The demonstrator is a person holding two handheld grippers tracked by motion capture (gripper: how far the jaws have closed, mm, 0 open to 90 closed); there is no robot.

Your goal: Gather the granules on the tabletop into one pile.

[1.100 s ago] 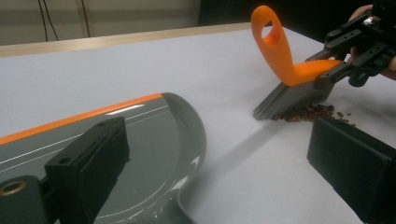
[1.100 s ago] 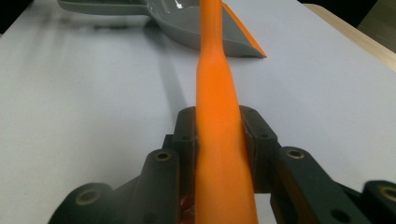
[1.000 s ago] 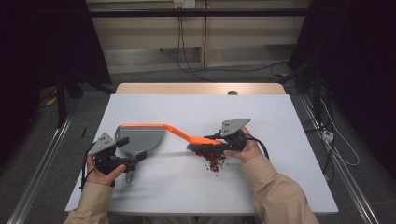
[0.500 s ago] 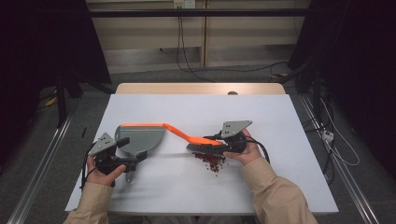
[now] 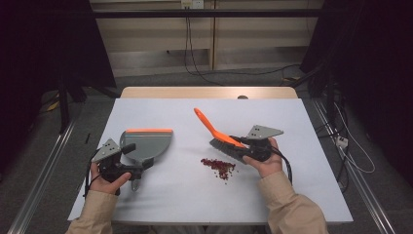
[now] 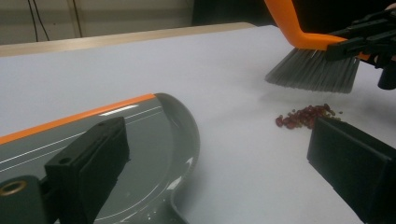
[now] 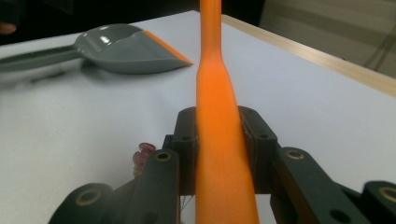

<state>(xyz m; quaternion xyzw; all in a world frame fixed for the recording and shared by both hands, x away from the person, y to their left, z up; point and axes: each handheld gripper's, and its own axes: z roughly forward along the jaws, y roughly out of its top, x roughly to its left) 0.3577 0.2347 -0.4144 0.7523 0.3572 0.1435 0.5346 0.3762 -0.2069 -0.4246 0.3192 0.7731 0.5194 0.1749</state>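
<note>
On the white table (image 5: 292, 122), the right hand-held gripper (image 5: 238, 145) is clenched around the orange handle of a brush (image 5: 214, 129); the right gripper view shows its two black jaws pressed against either side of the handle. The brush slants up and away toward the far left of the table, with its grey bristles (image 6: 313, 71) held just above and beyond a small heap of dark red beans (image 5: 219, 167), not touching them. The beans lie on the table near the person's right hand (image 5: 265, 163), between the brush and the front edge. Well to the left rests a grey dustpan (image 5: 146, 145) with an orange lip along its far edge, flat on the table and apart from the beans. The left hand-held gripper (image 5: 139, 168) is at the dustpan's handle end; in the left gripper view its jaws stand wide, one over the pan's grey surface and the other toward the beans, and I cannot tell whether they clamp the handle.
</note>
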